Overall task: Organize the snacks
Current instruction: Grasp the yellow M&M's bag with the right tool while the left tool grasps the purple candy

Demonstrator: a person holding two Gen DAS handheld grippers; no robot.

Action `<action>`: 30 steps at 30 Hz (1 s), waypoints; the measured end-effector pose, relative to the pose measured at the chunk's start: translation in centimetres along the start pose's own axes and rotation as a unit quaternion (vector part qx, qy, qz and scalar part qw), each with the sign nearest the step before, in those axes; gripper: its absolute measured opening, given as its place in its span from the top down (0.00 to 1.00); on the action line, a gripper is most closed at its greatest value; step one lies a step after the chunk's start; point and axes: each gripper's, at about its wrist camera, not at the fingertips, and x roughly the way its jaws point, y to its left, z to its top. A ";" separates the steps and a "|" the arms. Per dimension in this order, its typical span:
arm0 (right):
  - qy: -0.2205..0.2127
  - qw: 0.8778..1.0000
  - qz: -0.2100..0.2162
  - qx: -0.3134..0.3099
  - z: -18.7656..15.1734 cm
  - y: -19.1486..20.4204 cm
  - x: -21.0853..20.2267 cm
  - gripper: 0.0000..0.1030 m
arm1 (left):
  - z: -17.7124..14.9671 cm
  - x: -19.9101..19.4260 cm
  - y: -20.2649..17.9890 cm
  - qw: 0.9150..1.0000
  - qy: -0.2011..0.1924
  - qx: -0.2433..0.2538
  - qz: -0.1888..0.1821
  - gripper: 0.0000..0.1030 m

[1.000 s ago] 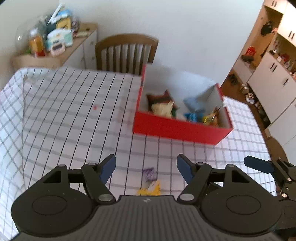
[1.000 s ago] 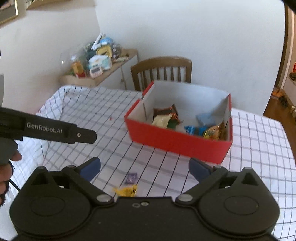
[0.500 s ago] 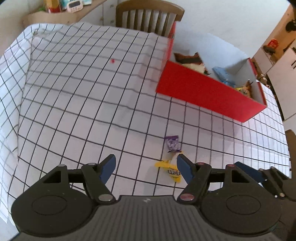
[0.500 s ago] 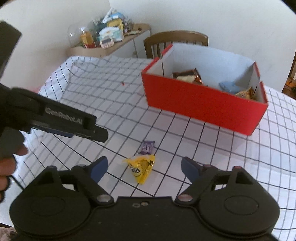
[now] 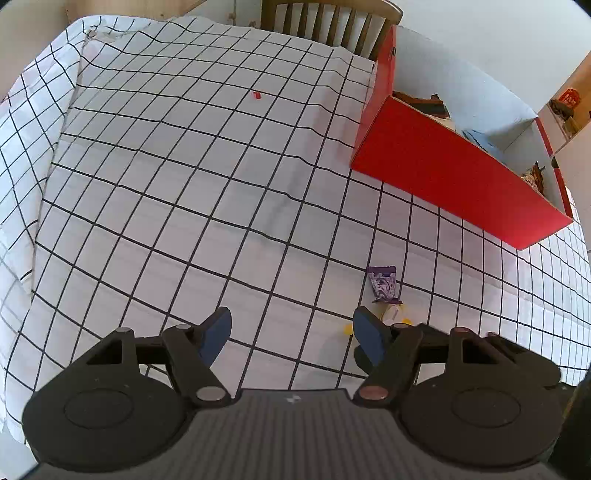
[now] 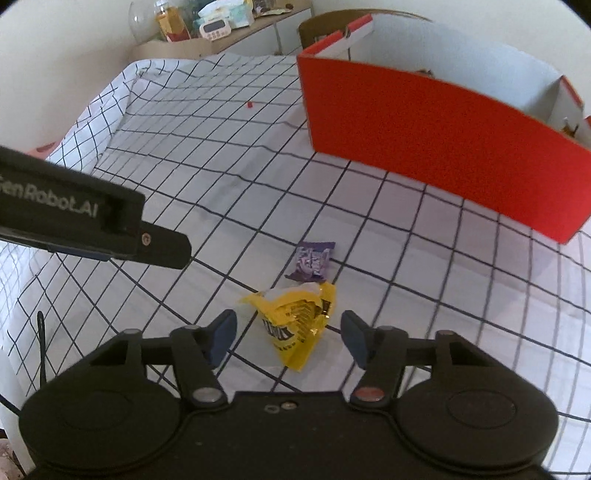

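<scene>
Snacks on the cloth: a yellow packet [image 6: 295,328] and a purple packet [image 6: 312,260] are seen lying on the checked tablecloth [image 6: 229,192], the purple one just beyond the yellow one, toward the red box [image 6: 436,147].
Right wrist view only: the whole yellow packet is shown, crumpled, with dark lettering; the side of the left gripper [image 6: 162,245] is seen reaching in from the left edge, above the cloth; a sideboard [image 6: 221,40] crowded with jars and packets is seen by the wall.
Left wrist view only: some of the box's contents are shown, a dark wrapper [image 5: 424,103] at one end and a blue packet [image 5: 480,138] further along; a wooden chair [image 5: 328,26] is seen behind the table; the yellow packet [image 5: 393,314] is mostly hidden behind the left gripper's own finger [image 5: 365,336].
Yellow packet and right gripper [image 6: 288,332]: the packet is framed between the two blue pads [image 6: 223,330], with a gap left on each side; the jaws have just been closing around it, and no pad is seen pressing on it.
Left gripper [image 5: 290,332]: the jaws are held wide apart over bare cloth, nothing is gripped; both packets lie off to its side, past one finger.
Small red speck [image 5: 256,95]: seen alone on the cloth, well apart from the packets.
</scene>
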 end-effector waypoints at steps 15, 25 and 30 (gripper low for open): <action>-0.020 0.999 0.024 0.029 -1.0 -3.0 -1.4 0.77 | 1.3 2.7 -3.2 1.000 0.018 0.005 -0.012 0.30; -0.022 0.998 0.013 0.049 -1.7 -6.0 -3.3 0.77 | 2.1 6.5 -5.8 0.999 0.037 -0.004 -0.017 0.32; -0.023 0.998 0.008 0.052 -1.8 -6.8 -3.5 0.77 | 2.1 7.5 -7.1 0.999 0.030 0.012 -0.002 0.39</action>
